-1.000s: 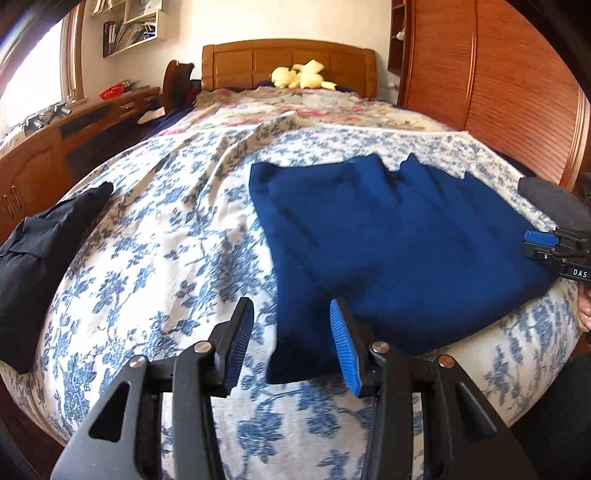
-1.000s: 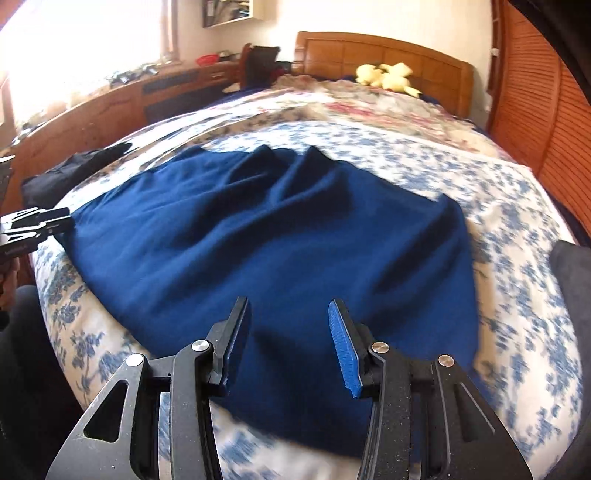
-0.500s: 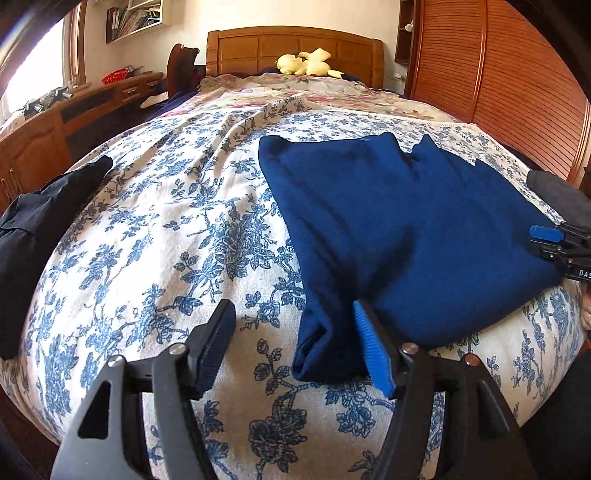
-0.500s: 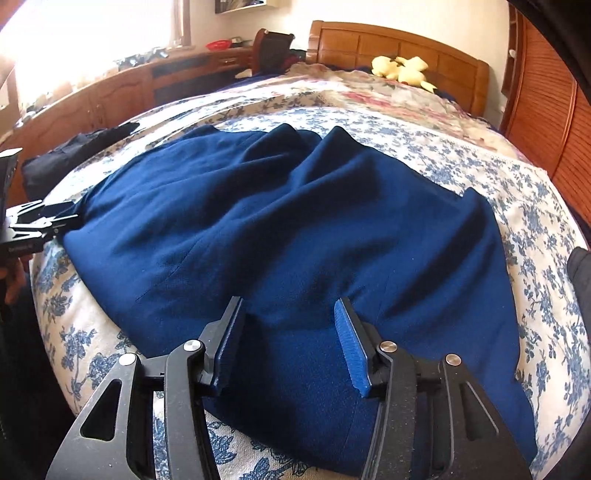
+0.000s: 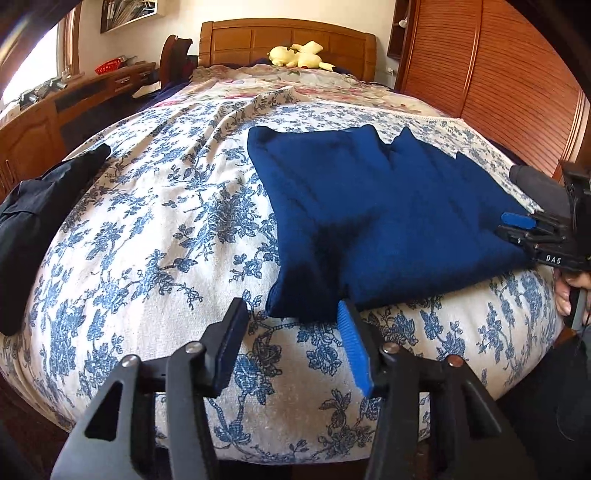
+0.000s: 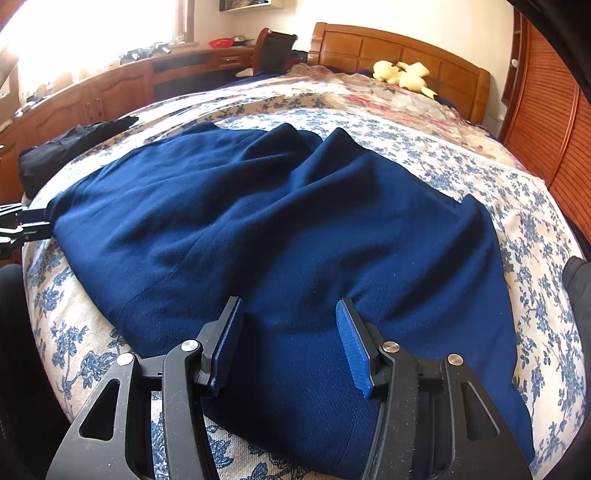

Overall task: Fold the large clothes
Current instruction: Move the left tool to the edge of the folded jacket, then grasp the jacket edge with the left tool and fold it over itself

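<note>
A large navy garment [image 5: 388, 206] lies spread on the floral bedspread [image 5: 147, 240]. Its near left corner reaches between the tips of my left gripper [image 5: 291, 328]. The jaws are closing, and the pads stand apart from the cloth. In the right wrist view my right gripper [image 6: 290, 332] hovers open over the garment [image 6: 277, 229] near its front hem, with fabric below the gap and nothing pinched. The right gripper [image 5: 517, 227] also shows at the garment's right edge, and the left gripper [image 6: 22, 225] shows at its left edge.
A black garment [image 5: 33, 218] lies at the bed's left edge. A yellow plush toy [image 5: 299, 55] sits by the wooden headboard [image 5: 288, 35]. Slatted wooden doors [image 5: 498, 74] stand on the right and a long wooden desk [image 5: 37, 125] on the left. A dark grey item [image 5: 535, 184] lies at the right.
The navy garment has settled flatter on the bed. The left jaws widened, then narrowed again, and the corner now sits nearer their tips. The right jaws stand slightly wider.
</note>
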